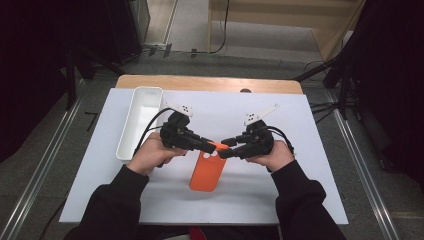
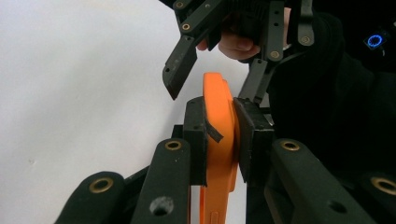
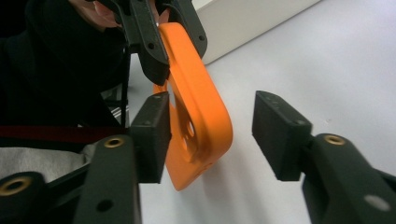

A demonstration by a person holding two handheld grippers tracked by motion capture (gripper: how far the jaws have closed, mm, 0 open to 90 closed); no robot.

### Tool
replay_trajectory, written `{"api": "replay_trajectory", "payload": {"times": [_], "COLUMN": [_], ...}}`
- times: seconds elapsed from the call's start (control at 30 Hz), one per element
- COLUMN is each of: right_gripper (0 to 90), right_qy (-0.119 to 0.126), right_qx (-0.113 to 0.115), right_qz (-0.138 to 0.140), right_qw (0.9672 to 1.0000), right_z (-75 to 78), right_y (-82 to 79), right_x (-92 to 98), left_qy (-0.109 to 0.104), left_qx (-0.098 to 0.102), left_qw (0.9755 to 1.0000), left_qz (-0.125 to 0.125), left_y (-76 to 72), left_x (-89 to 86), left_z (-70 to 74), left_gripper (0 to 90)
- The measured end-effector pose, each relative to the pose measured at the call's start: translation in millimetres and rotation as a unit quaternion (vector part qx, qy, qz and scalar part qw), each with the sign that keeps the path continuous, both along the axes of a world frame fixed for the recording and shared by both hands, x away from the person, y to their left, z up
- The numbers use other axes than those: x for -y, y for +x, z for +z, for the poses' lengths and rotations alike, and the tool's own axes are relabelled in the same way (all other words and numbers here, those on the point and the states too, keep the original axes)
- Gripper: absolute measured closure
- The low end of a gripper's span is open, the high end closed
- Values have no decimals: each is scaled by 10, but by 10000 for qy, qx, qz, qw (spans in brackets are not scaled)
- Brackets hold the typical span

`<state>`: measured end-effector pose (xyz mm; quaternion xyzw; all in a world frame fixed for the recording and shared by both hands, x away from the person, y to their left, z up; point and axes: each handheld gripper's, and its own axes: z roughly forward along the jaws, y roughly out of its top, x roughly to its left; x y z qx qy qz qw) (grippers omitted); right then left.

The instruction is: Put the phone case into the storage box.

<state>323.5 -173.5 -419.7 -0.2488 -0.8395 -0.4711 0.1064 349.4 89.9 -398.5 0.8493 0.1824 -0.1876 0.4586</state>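
Note:
An orange phone case (image 1: pixel 206 172) slopes up from the white mat, its far end raised. My left gripper (image 1: pixel 209 147) is shut on that raised end; in the left gripper view both pads (image 2: pixel 198 135) press the case (image 2: pixel 219 154) edge-on. My right gripper (image 1: pixel 225 148) faces it from the right, open. In the right gripper view the case's rounded corner (image 3: pixel 196 102) sits between the jaws. The left pad (image 3: pixel 152 135) is close beside the case, and the right pad (image 3: pixel 280 135) stands well apart from it. The left gripper (image 3: pixel 159 51) clamps the case's upper part.
A long white tray (image 1: pixel 140 120) stands at the mat's left, just behind my left hand. The white mat (image 1: pixel 280 195) covers most of a wooden table (image 1: pixel 210 82). Metal rails run along the floor on both sides.

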Motion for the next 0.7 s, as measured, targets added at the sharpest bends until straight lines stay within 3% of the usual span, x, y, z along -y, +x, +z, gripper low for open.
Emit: {"api": "replay_trajectory", "payload": {"times": [0.43, 0.57, 0.7], "right_gripper": [671, 705, 724], "right_qy": [114, 111, 200], "right_qx": [-90, -22, -139], "right_qz": [315, 410, 567], "right_qw": [9994, 9991, 9981], "right_z": [-26, -13, -8], "right_y": [-6, -19, -16], "right_x": [-15, -13, -5], "left_qy": [30, -62, -121], "left_qx": [2, -28, -31], "left_qw": [9999, 9997, 9994], "left_qz": [-162, -229, -333], "left_y": [-13, -19, -16], "left_x": [17, 11, 1], "left_z": [-23, -19, -23], "left_gripper": [763, 762, 756]}}
